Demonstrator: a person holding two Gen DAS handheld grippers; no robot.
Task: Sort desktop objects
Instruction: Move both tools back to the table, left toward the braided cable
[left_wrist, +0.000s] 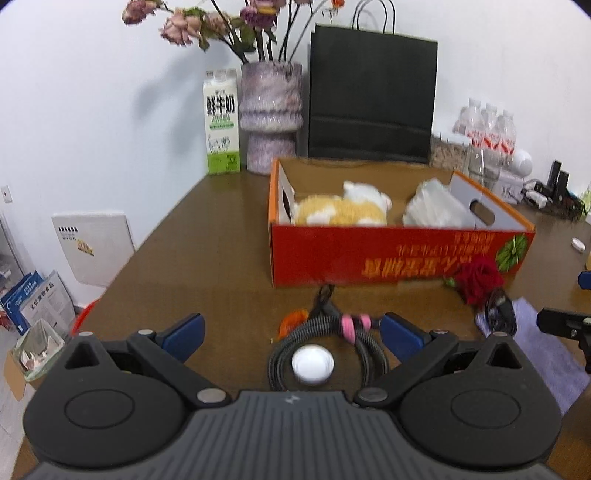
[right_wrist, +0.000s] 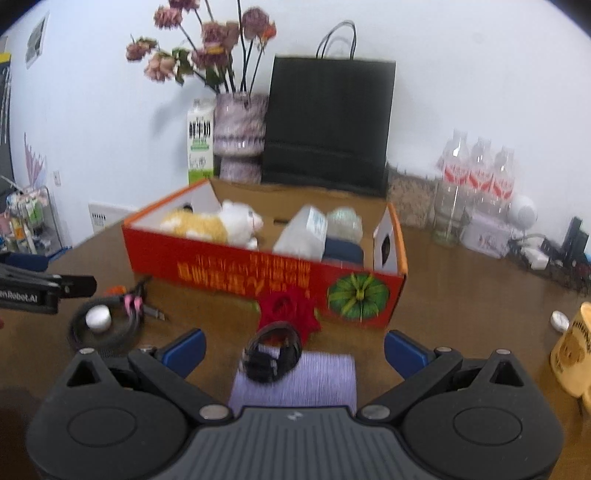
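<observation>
A red cardboard box (left_wrist: 388, 254) (right_wrist: 229, 273) stands mid-table and holds a plush cat (left_wrist: 343, 208) (right_wrist: 221, 221) and white plastic packets (left_wrist: 436, 206) (right_wrist: 306, 232). My left gripper (left_wrist: 293, 332) is open over a coiled black cable (left_wrist: 325, 343) (right_wrist: 107, 325) with a pink tie and a white round cap (left_wrist: 313, 363) (right_wrist: 98, 316). My right gripper (right_wrist: 293, 347) is open above a black strap coil (right_wrist: 273, 350) (left_wrist: 500, 306) lying on a purple cloth (right_wrist: 299, 380) (left_wrist: 546, 343). A red fabric flower (right_wrist: 288, 310) (left_wrist: 478, 278) lies against the box front.
A milk carton (left_wrist: 221, 122), a vase of dried flowers (left_wrist: 269, 114) and a black paper bag (left_wrist: 371, 96) stand at the back wall. Water bottles (right_wrist: 476, 177) stand at the right. A yellow mug (right_wrist: 574, 350) sits at the right edge. A small orange piece (left_wrist: 291, 319) lies by the cable.
</observation>
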